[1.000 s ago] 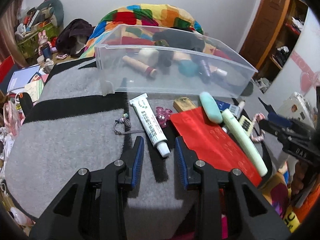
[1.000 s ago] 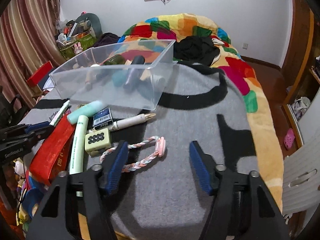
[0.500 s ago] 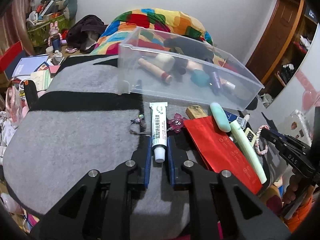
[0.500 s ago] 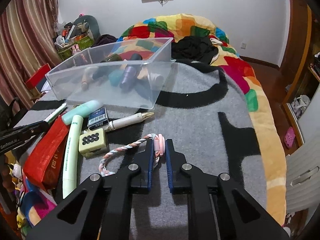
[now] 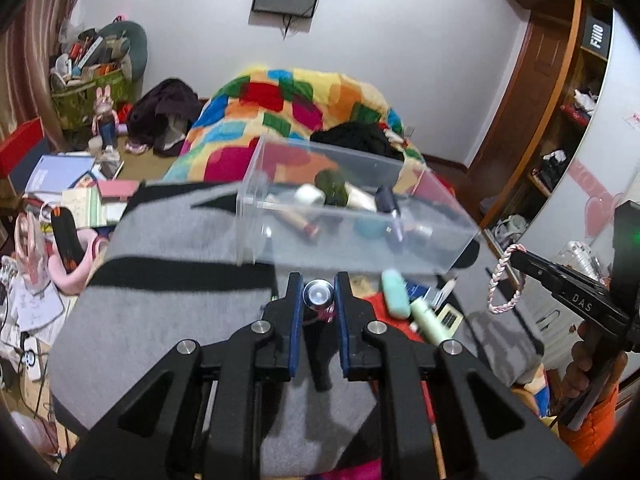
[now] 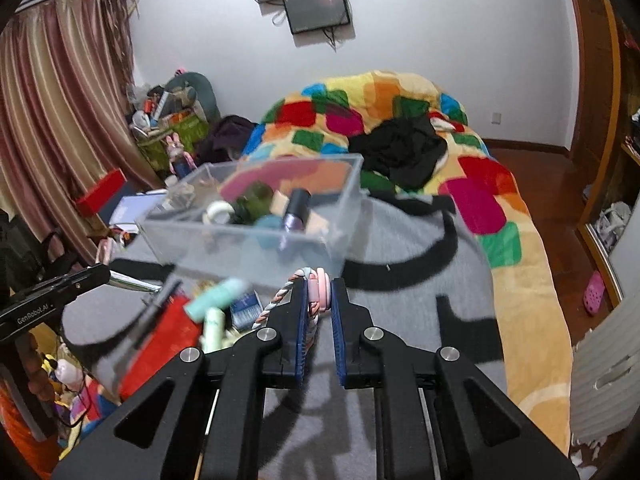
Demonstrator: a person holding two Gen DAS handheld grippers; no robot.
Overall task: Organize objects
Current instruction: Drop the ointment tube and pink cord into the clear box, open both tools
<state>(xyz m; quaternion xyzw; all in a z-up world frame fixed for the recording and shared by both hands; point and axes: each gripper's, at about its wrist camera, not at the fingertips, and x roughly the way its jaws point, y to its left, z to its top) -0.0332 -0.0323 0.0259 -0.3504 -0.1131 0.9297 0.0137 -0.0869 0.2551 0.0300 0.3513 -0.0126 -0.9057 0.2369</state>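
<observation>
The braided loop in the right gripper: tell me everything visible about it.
The braided loop is a cord plaited from pink, white and pale blue strands, fitted with stacked pink ring-like pieces at one end. The right gripper is shut on it at those pink pieces. In the left wrist view the loop hangs from the gripper as an open oval, lifted clear of the grey blanket. It looks soft and limp.

Black left claw (image 5: 318,294), blue pads, silver screws, orange sleeve (image 5: 592,424)
</observation>
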